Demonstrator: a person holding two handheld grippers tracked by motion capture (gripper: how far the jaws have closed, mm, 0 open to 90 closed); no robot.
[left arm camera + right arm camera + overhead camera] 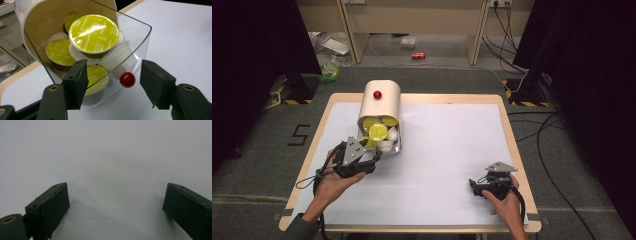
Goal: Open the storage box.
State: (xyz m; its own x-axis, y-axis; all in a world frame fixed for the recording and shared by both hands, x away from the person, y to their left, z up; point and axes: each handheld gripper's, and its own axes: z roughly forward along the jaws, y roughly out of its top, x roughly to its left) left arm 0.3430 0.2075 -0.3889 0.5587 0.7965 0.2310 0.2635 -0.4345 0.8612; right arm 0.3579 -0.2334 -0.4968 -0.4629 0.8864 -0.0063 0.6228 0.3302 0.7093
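A cream rounded container (pixel 381 100) with a red knob (pixel 377 94) on top stands at the table's back left. Its clear drawer (pixel 396 146) (pixel 140 32) is pulled out toward me and holds several coffee capsules: yellow-green lidded ones (pixel 93 33) and white ones (pixel 116 55). A small red ball knob (pixel 127 79) sits on the drawer's front wall. My left gripper (pixel 373 159) (pixel 113 75) is open right at the drawer front, its jaws on either side of that knob, not touching it. My right gripper (pixel 474 186) (pixel 116 195) is open and empty, low over the white tabletop at the front right.
White sheet (pixel 447 150) covers the wooden table (pixel 511 135). Beyond the table lie floor cables (pixel 542 135), a red can (pixel 418 55) and a wooden shelf unit (pixel 412 20). Black curtains hang at both sides.
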